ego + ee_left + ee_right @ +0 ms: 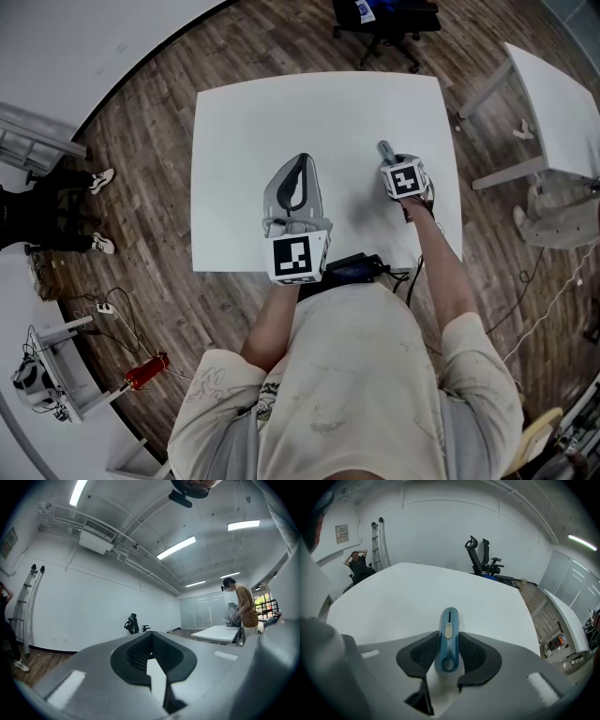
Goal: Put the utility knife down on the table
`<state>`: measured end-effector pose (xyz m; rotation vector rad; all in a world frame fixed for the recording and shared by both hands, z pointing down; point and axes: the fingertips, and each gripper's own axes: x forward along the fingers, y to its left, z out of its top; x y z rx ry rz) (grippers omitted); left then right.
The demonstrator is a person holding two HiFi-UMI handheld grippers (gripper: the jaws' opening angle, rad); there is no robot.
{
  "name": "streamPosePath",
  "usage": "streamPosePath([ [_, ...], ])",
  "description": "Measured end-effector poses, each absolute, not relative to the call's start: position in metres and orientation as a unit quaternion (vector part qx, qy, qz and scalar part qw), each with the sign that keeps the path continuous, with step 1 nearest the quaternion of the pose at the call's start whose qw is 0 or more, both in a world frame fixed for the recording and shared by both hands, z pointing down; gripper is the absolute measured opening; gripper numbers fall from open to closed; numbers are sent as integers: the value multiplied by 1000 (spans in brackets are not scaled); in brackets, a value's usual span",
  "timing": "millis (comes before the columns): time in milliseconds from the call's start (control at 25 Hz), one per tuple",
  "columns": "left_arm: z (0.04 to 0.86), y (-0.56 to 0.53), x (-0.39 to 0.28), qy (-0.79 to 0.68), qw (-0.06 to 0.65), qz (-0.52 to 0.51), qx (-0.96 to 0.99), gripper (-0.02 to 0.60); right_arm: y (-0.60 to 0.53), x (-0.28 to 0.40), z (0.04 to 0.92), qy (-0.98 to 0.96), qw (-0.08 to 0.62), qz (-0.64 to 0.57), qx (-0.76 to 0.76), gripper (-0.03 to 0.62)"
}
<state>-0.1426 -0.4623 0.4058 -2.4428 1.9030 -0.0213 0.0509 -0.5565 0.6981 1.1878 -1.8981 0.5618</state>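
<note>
A blue utility knife [449, 629] with a pale slider sticks out forward between the black pads of my right gripper [449, 645], which is shut on it. This gripper tilts down over the right part of the white table [253, 122], and the knife's tip [384, 148] shows just beyond the marker cube. My left gripper [302, 159] is held level over the table's near middle, its jaws shut with nothing between them. In the left gripper view its pads [129, 656] meet at the tips, facing the room.
A second white table [553, 103] stands to the right, and a black office chair [384, 19] beyond the far edge. A person in black [47, 206] stands at the left. Another person [243, 606] stands by a far table. A ladder [377, 541] leans on the wall.
</note>
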Motion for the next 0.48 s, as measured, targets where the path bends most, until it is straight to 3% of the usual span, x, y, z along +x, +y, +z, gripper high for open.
streamPosePath([
  [480,409,-462,-143,615,22,-7,-788,12,-560,48,697,-761,385,213,476,146],
])
